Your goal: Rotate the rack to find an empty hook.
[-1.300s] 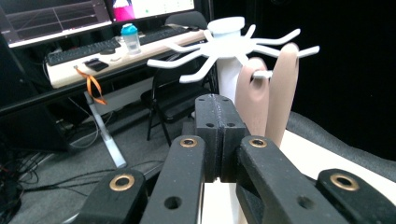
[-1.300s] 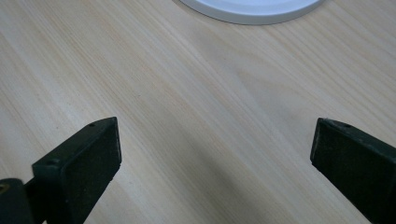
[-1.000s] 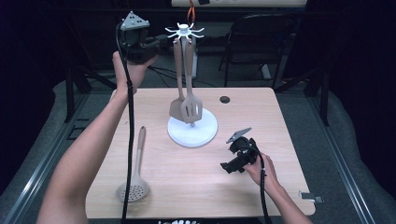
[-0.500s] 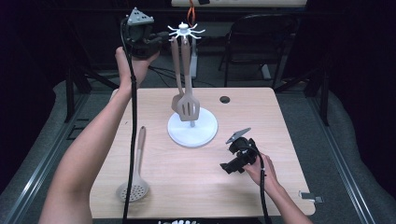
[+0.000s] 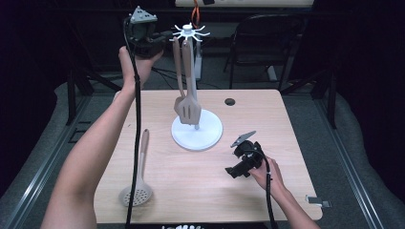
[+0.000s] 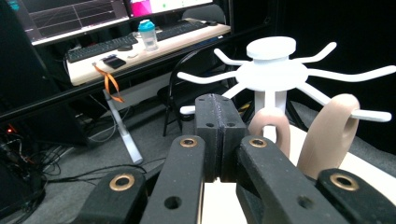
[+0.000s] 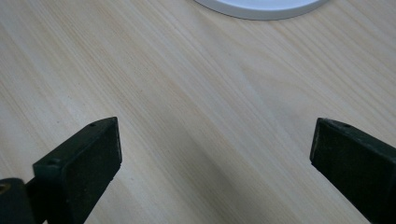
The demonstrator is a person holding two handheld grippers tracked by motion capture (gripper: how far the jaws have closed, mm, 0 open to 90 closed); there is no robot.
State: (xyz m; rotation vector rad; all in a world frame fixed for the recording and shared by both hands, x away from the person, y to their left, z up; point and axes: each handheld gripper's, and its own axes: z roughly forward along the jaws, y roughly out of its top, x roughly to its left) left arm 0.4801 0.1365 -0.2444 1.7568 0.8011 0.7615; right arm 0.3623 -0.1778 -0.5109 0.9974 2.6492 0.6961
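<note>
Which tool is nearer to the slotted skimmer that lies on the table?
The right tool. It rests low on the table, to the right of the skimmer. The left tool is raised high at the rack's top, far beyond it.

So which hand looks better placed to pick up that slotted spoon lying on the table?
Probably the right. The right gripper rests low on the table, jaws open, while the left gripper is raised at the rack top, jaws shut. But the slotted spoon lies on the left side, so neither is close.
</note>
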